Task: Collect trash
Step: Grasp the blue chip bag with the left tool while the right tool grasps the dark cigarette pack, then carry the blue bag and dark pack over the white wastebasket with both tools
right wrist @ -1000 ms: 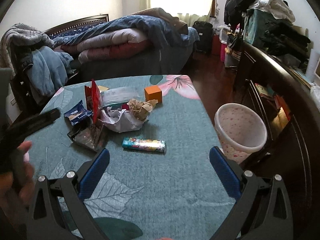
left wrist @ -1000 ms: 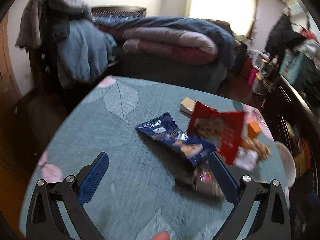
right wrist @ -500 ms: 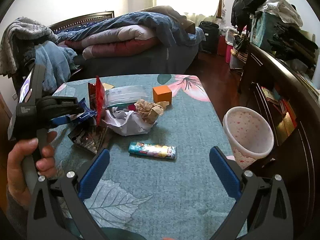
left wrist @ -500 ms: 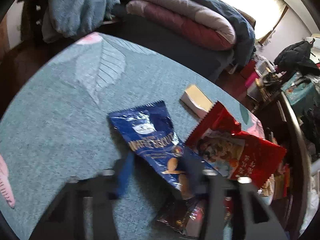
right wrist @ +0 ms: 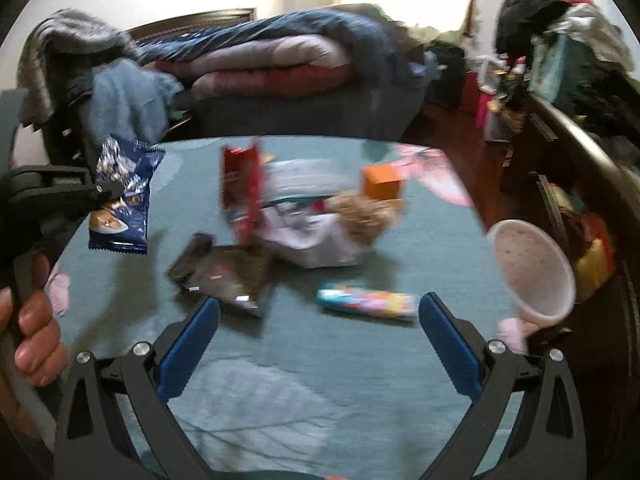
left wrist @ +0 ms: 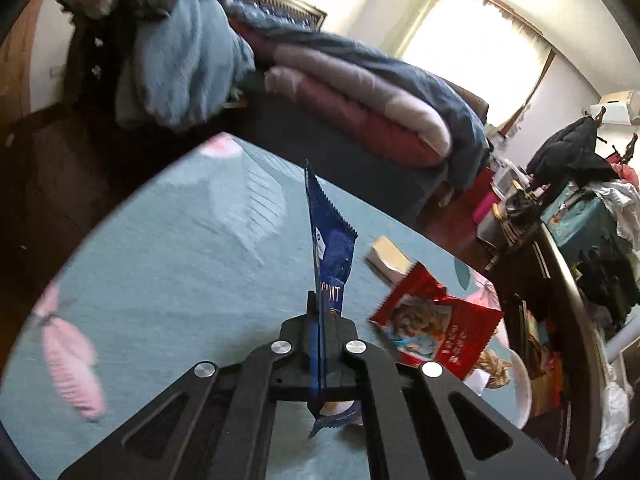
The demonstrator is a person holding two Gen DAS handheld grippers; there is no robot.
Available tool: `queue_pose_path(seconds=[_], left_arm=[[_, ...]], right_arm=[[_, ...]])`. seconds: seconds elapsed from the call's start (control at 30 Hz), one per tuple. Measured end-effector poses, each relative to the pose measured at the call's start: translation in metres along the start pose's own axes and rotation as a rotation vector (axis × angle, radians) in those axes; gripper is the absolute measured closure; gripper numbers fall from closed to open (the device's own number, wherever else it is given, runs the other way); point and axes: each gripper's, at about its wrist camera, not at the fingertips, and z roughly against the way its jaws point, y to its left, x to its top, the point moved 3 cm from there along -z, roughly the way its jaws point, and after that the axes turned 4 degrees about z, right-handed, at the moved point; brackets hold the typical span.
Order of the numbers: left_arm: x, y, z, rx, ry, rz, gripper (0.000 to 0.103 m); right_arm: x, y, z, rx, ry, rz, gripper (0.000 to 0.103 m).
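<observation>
Blue wrapper (left wrist: 332,240) pinched upright between left tongs (left wrist: 320,320), off the table (left wrist: 160,280).

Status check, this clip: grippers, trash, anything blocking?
Left gripper shut on blue wrapper, lifted off table. Right gripper open, empty. Bin path unobstructed.

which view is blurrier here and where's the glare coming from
Right wrist view: motion blur smears the red packet and candy tube; the blue wrapper stays fairly sharp. Left wrist view: crisper, fisheye-bent table edge. Both: the window is blown out white.
</observation>
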Motion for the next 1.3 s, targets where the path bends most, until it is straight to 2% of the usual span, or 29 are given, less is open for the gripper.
queue_pose_path(seconds=[0.13,0.23,0.5,0.53,0.57,0.67,0.83,1.0,1.2,1.3], left_arm=[[0.0,0.017,0.023,0.025,-0.045,-0.004,0.103],[0.001,0.028,0.031,0.034,-0.058,-0.005,0.103],[0.004,0.044,0.037,0.032,-0.065,-0.025,0.103],[0.004,0.044,0.037,0.03,-0.064,-0.028,0.103],[0.004,0.045,0.037,0.029,-0.063,-0.03,0.103],[0.002,0.048,0.039,0.037,-0.065,-0.038,0.103],[0.0,0.05,0.05,0.038,-0.071,-0.036,0.103],[-0.005,0.033,0.07,0.012,-0.087,-0.075,0.103],[-0.023,-0.011,0.091,-0.084,-0.073,-0.157,0.103],[-0.035,-0.037,0.095,-0.141,-0.052,-0.192,0.103]], right_arm=[[0.005,0.03,-0.023,0.087,0.048,-0.003,0.004],[0.008,0.052,-0.043,0.108,0.084,-0.005,0.004],[0.022,0.085,-0.089,0.009,0.155,0.013,0.004],[0.023,0.086,-0.093,0.002,0.167,0.011,0.005],[0.023,0.086,-0.095,0.001,0.171,0.006,0.012],[0.026,0.084,-0.097,0.023,0.168,-0.018,0.014],[0.023,0.076,-0.073,0.069,0.127,-0.044,0.015],[0.011,0.063,-0.035,0.092,0.092,-0.043,0.014],[-0.013,0.03,0.019,0.087,0.04,-0.052,0.014],[-0.021,0.009,0.038,0.045,0.01,-0.057,0.014]])
